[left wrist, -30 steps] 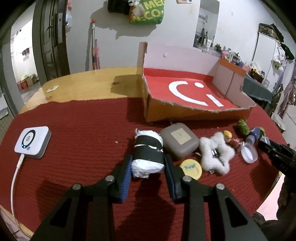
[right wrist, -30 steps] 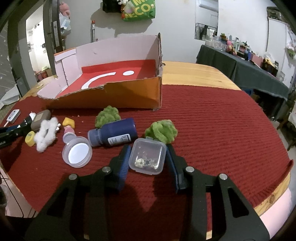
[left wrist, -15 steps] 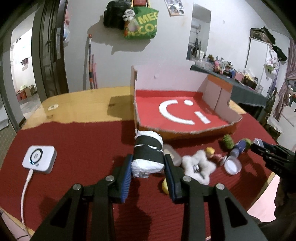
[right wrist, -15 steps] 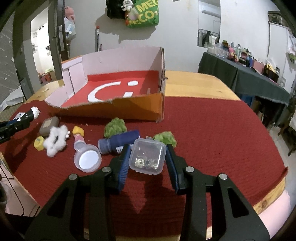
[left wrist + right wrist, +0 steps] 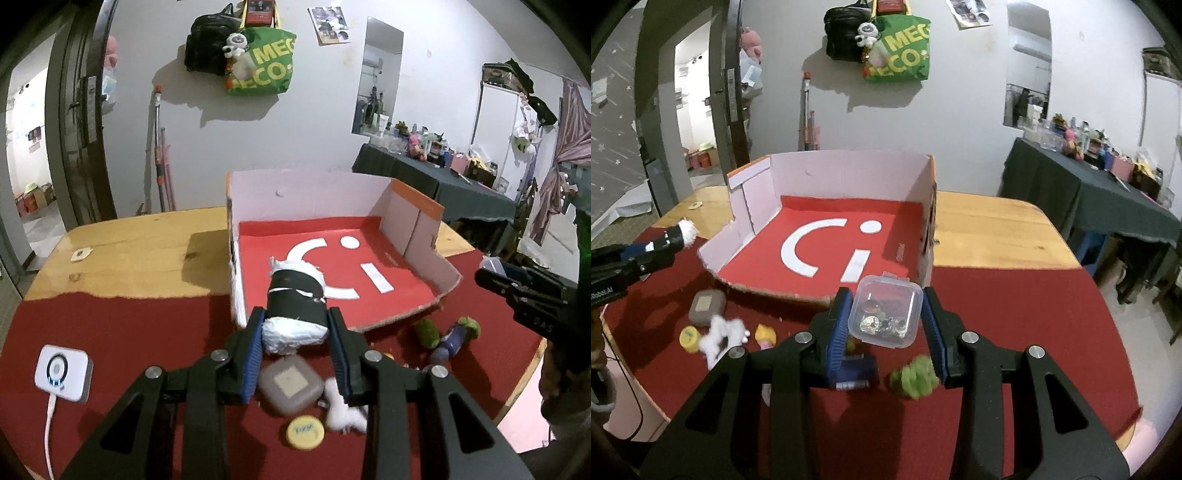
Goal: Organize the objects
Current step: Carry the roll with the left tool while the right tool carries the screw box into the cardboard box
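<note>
My left gripper (image 5: 295, 328) is shut on a black-and-white wrapped roll (image 5: 296, 304), held in the air just before the front edge of the open cardboard box (image 5: 417, 221) with a red floor. My right gripper (image 5: 884, 325) is shut on a small clear plastic case (image 5: 884, 314) with small shiny bits inside, lifted above the red cloth in front of the box (image 5: 849, 177). Each gripper shows in the other's view, the right one (image 5: 517, 291) at the right edge and the left one (image 5: 646, 254) at the left.
On the red cloth before the box lie a grey square case (image 5: 290, 384), a yellow cap (image 5: 306, 431), a white fluffy toy (image 5: 345, 413), green fuzzy balls (image 5: 914, 376) and a blue bottle (image 5: 448, 341). A white device with a cable (image 5: 62, 373) sits at the left. The table's edge is close.
Both grippers have risen from the cloth with their objects and moved toward the box. The loose items now lie below them.
</note>
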Available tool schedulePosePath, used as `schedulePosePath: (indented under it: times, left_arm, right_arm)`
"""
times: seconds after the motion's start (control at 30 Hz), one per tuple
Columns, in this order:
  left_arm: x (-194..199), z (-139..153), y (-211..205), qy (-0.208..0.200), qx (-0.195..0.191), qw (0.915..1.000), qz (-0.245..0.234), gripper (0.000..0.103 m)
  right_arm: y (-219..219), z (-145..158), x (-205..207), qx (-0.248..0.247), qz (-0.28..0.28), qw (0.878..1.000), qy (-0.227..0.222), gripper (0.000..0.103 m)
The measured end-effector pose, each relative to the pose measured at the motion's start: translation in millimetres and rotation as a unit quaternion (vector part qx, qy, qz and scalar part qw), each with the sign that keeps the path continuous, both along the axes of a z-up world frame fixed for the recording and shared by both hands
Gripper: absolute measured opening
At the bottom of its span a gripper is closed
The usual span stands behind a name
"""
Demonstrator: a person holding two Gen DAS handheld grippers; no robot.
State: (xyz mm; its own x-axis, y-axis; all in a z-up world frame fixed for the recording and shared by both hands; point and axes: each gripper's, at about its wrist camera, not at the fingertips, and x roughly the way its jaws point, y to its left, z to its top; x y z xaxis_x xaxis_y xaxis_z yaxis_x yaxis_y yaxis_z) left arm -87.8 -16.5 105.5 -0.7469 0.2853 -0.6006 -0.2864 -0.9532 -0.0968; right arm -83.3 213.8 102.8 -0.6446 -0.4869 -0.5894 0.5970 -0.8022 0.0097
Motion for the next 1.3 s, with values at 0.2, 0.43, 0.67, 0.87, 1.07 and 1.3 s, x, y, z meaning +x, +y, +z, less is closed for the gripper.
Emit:
schedulePosePath:
  times: [0.2,0.43,0.67,0.87,1.07,1.3]
  left_arm:
    - [-32.1,-1.7,8.2,-0.025,0.001,0.9996,-0.016,0.035]
    - [-69.0,-21.4,22.8,-0.068,-0.034,0.9964,-0.038,0.035]
    - [-90.9,-40.5,33.0,-0.097,-0.065,0.9914,-0.060,0.035]
    - [-101.6,-55.5,38.2,-0.123,-0.089,0.9856,-0.074,0.035]
    - [-103.8,-63.0,43.7,-0.123,-0.127,0.9807,-0.084,0.035]
    - [-105.9,-64.3,46.3,-0.117,-0.145,0.9786,-0.087,0.035]
  right_arm:
    - [-23.1,6.3,-24.6,0.023,0.037,0.999,-0.002,0.036]
    - [-63.7,-9.3,-64.7,0.068,0.084,0.993,-0.048,0.036]
    - [-92.8,-40.1,-92.1,0.126,0.117,0.979,-0.107,0.036]
    - [-97.4,-55.7,-105.6,0.153,0.127,0.969,-0.147,0.036]
    - [-100.0,-61.4,-110.7,0.179,0.138,0.962,-0.153,0.036]
    - [-100.3,-62.0,-106.3,0.207,0.150,0.957,-0.135,0.037]
